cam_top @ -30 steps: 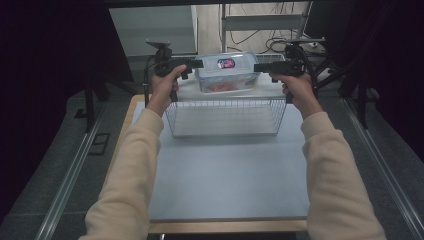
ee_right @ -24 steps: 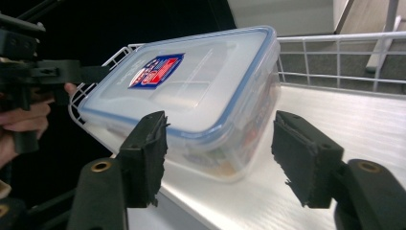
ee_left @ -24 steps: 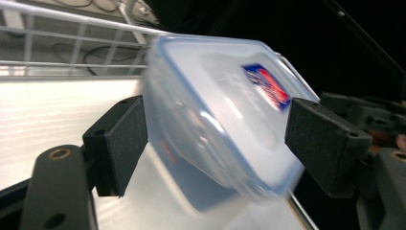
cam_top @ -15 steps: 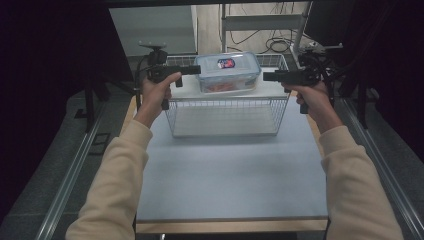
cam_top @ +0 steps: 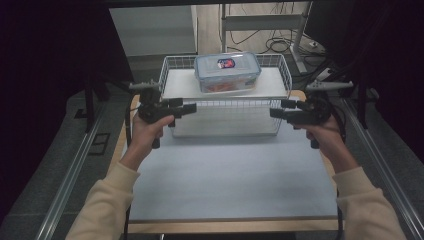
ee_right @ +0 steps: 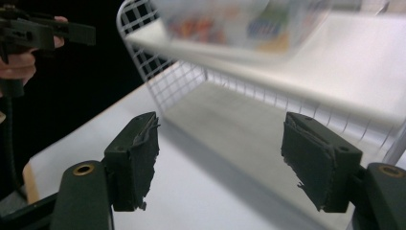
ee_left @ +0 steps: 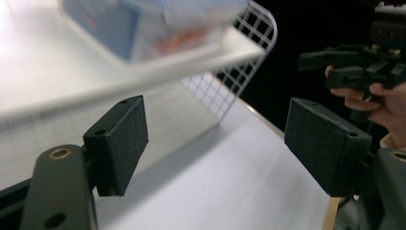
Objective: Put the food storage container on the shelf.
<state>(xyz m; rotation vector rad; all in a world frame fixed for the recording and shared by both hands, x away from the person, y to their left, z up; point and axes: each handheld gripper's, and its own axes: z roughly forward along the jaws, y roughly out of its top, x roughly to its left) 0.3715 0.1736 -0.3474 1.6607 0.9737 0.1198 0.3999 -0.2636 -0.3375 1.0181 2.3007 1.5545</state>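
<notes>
Lidded container (cam_top: 227,71) upright on basket (cam_top: 285,71) shelf.

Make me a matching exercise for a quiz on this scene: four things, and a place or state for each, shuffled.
Things:
1. box
2. basket
3. left gripper
4. right gripper

Places or states:
A. open, by the basket's right end
B. on a white shelf inside the basket
C. open, by the basket's left end
D. at the table's far end

Pairs: 1-B, 2-D, 3-C, 4-A
</notes>
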